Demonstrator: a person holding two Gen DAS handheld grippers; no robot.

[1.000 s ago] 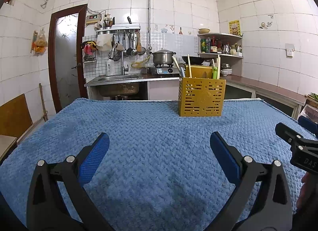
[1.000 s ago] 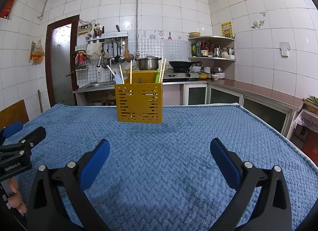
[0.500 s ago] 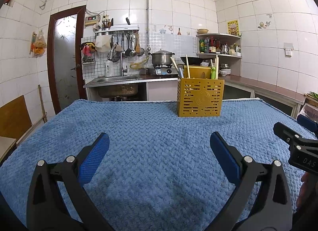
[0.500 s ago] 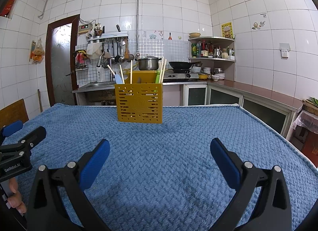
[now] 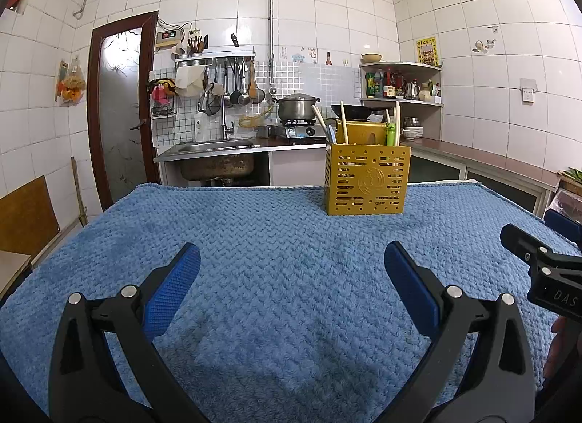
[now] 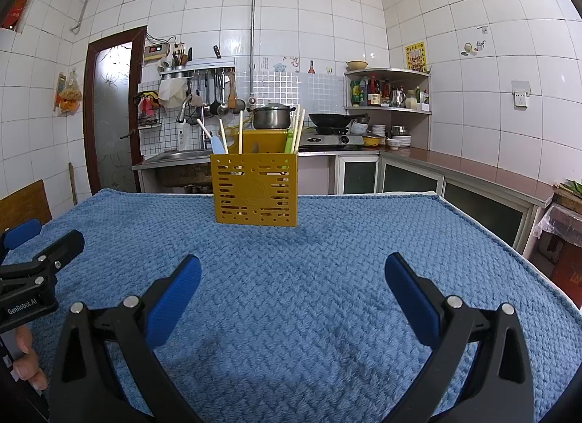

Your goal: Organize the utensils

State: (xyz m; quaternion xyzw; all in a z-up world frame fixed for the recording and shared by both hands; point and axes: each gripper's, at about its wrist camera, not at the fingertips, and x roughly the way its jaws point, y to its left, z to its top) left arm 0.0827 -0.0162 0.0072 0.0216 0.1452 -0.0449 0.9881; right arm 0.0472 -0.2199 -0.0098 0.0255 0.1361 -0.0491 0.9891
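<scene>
A yellow perforated utensil holder [image 5: 368,179] [image 6: 255,190] stands upright at the far side of the blue-covered table [image 5: 276,263]. Chopsticks [image 6: 240,131], a pale blue utensil [image 6: 216,143] and a green one [image 5: 390,133] stick out of its top. My left gripper [image 5: 291,277] hovers low over the cloth, open, with nothing between its blue pads. My right gripper [image 6: 291,279] is likewise open and empty, well short of the holder. In each view the other gripper shows at the edge: right gripper [image 5: 542,263], left gripper [image 6: 32,270].
Behind the table runs a kitchen counter with a sink [image 5: 214,146], a gas stove with a steel pot [image 5: 296,107] and a wok [image 6: 329,119]. A corner shelf [image 6: 389,95] holds bottles. A door [image 5: 120,110] is at the left, a wooden chair [image 5: 25,215] beside the table.
Both views have barely shifted; the holder sits slightly lower and further off in the left wrist view. Both grippers remain open and empty.
</scene>
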